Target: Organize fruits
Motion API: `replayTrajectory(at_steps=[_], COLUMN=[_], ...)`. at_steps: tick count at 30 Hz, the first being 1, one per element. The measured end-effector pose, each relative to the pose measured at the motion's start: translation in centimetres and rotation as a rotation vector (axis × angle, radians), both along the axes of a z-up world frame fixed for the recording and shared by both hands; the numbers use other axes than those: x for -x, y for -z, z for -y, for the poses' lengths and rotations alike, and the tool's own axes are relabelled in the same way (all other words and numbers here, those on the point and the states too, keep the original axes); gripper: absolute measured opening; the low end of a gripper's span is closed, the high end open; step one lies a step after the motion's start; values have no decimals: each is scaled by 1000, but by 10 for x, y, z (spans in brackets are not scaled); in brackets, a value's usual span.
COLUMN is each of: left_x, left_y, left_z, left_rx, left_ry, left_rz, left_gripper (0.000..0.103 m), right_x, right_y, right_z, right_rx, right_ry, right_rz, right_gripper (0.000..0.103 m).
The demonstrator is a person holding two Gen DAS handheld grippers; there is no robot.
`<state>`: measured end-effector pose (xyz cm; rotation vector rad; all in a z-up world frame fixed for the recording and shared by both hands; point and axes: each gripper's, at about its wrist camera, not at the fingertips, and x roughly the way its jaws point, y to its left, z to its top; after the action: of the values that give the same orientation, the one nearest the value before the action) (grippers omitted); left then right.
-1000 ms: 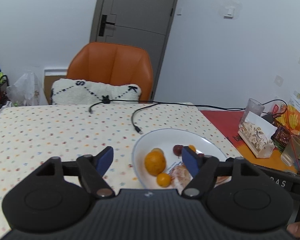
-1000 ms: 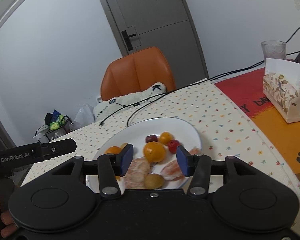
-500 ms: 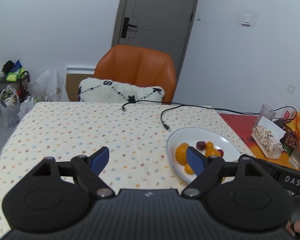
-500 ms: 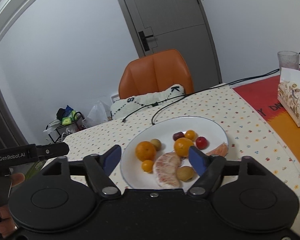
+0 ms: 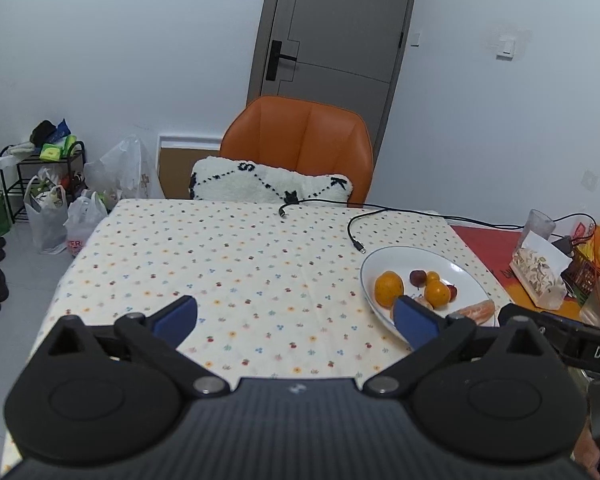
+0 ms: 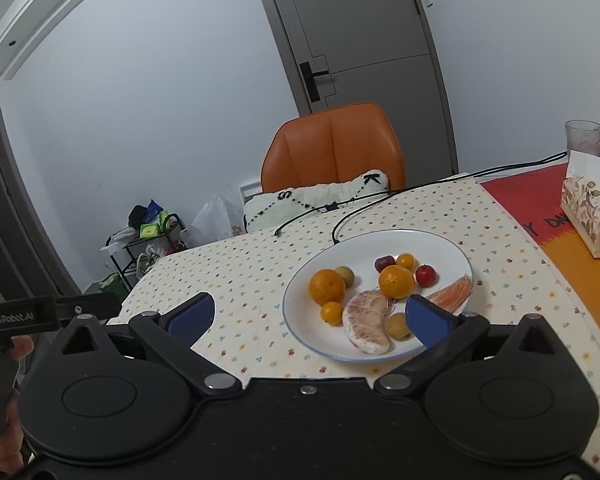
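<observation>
Two claws hang above the worktop [image 5: 236,264] with its dotted cream cloth, both spread wide and gripping nothing. The left claw [image 5: 296,318] sits over bare cloth, the right claw [image 6: 308,316] just in front of the round white blue-rimmed plate [image 6: 440,246]. On that plate lie a large orange [image 6: 327,286], a second orange [image 6: 396,281], a peeled pale pomelo segment [image 6: 367,327], a red cherry tomato [image 6: 425,275] and an orange citrus wedge [image 6: 452,291].

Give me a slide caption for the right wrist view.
Open right gripper above a white plate of oranges, pomelo segment and small fruits.
</observation>
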<state>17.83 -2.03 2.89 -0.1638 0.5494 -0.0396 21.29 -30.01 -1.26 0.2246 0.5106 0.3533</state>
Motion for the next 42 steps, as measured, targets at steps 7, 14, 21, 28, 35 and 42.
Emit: replayTrajectory(at_steps=[7,14,21,28,35,42], left_x=[23,45,63,76,87,93], left_y=[-8,-13,-14,-10,-6,-3], left_z=[-8,-9,-10,-14,-11,-7], left_rx=[3,-10,-28,-33,-55,-79], left_ry=[4,24,40,37,41,27], left_rz=[9,17,17,9,10,-2], left_gripper=[103,103,103,103,103,103], right_x=[21,40,56,71,86,94], right_y=[-7,-15,-17,-16,-17,-16], right_z=[3,7,4,11,9,2], right_rx=[6,10,30,29,49,66], right_ry=[-6,4,-3,18,11,-24], right_rz=[-15,-8,-10,-14,-9,-17], right_gripper=[103,103,103,103,103,103])
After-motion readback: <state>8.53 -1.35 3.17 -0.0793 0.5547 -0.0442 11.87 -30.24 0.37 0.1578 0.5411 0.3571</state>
